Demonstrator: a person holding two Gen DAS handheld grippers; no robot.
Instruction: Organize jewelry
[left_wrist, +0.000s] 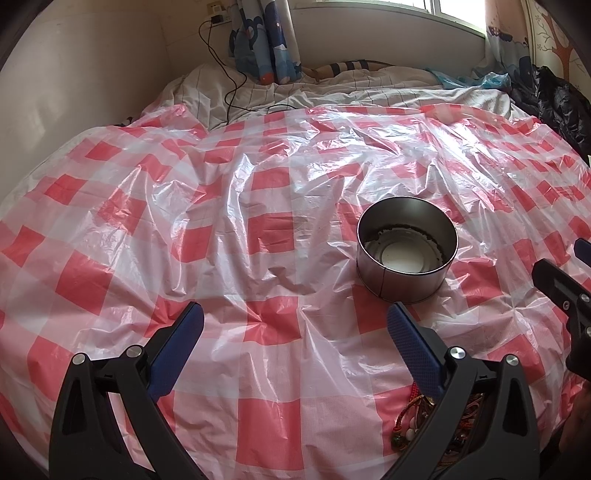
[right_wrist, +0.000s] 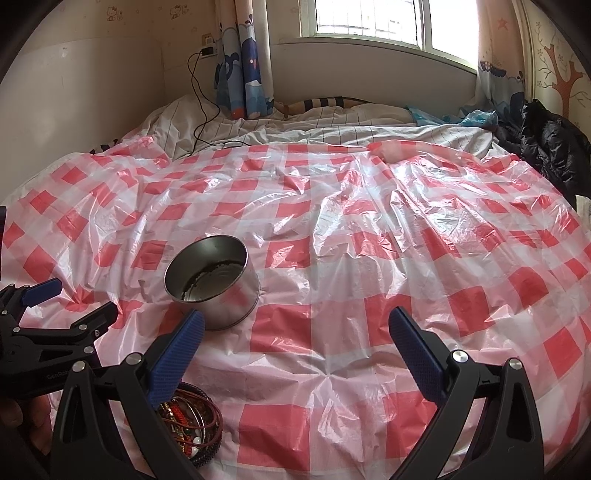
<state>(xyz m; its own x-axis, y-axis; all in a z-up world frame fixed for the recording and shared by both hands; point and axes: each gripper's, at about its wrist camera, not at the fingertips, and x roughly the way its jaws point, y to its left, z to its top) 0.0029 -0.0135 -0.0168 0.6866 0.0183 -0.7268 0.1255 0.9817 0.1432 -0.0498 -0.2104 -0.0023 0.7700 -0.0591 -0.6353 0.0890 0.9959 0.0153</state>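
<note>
While both tools stand wide open and hold nothing, the left tool (left_wrist: 295, 325) and right tool (right_wrist: 297, 330) hover over one red-checked plastic sheet (right_wrist: 332, 229) spread on the bed. One round metal tin (right_wrist: 212, 282) sits upright on it. One tangled pile of bracelets (right_wrist: 190, 424) lies nearer, just beside the tin, with individual pieces too jumbled to count.

Only the tin (right_wrist: 214, 282) interrupts the wide checked sheet (right_wrist: 369, 240).
</note>
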